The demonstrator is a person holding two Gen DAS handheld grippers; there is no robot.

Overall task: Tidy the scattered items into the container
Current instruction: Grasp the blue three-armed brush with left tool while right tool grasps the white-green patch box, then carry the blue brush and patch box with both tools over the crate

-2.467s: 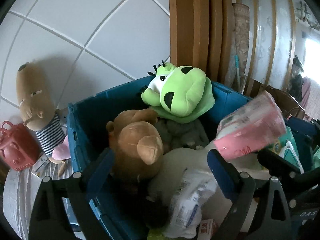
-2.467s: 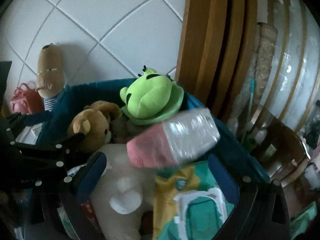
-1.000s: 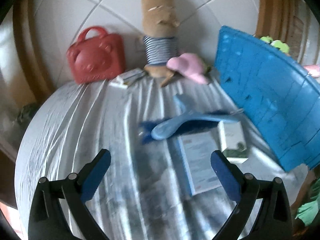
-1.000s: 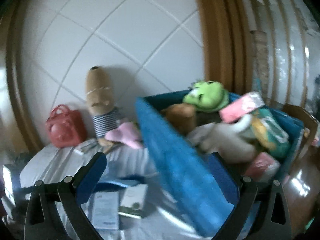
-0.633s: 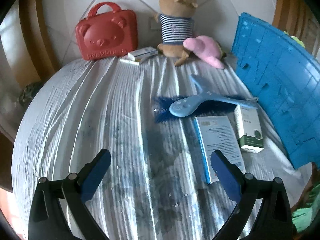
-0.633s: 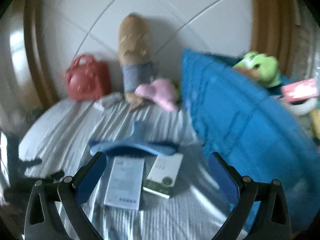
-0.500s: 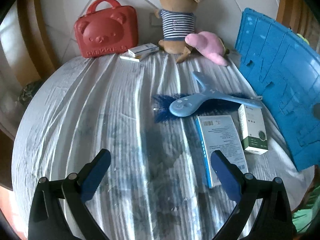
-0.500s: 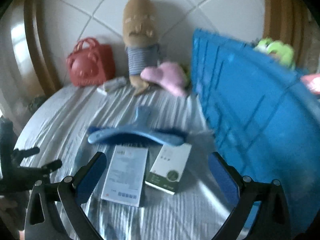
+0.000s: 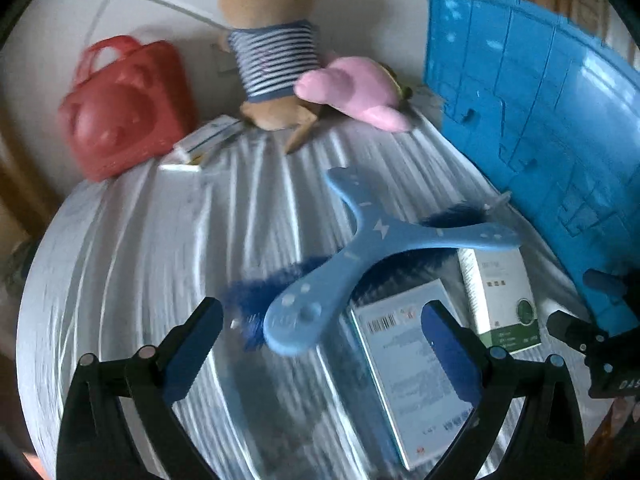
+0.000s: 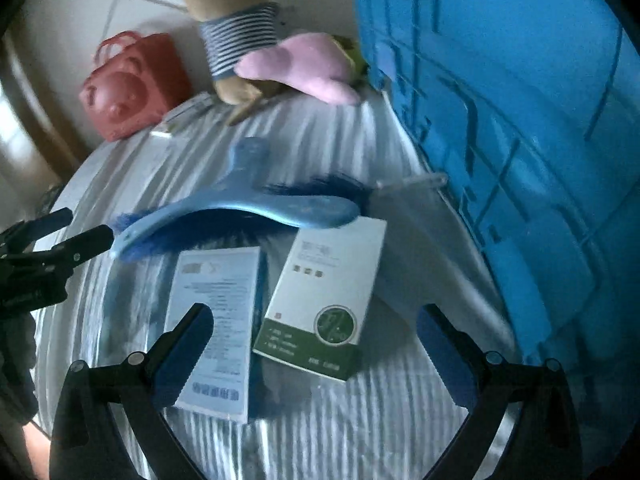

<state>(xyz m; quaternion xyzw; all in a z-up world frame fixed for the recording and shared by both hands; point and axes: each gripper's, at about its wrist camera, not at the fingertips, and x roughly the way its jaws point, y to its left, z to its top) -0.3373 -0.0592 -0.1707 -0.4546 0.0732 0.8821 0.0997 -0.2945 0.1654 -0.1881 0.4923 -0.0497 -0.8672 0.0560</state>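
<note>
Claws both hang spread and empty over the striped bench (image 9: 168, 248): the left claw (image 9: 320, 344) above the boomerang (image 9: 376, 248) and brush (image 9: 256, 300), the right claw (image 10: 316, 348) above the green box (image 10: 324, 300) and blue box (image 10: 216, 320). Crate (image 10: 520, 120) stands along the bench's right edge, just beside these. Plush (image 9: 272, 40), pink toy (image 9: 352, 92) and red bag (image 9: 124, 108) sit at the far edge.

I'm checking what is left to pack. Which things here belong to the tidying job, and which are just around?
Part of the job:
blue container
blue three-armed toy
dark blue brush
white and green box
white and blue box
pink plush
striped plush
small white boxes
red bear case

Just around:
white cloth
tiled wall
</note>
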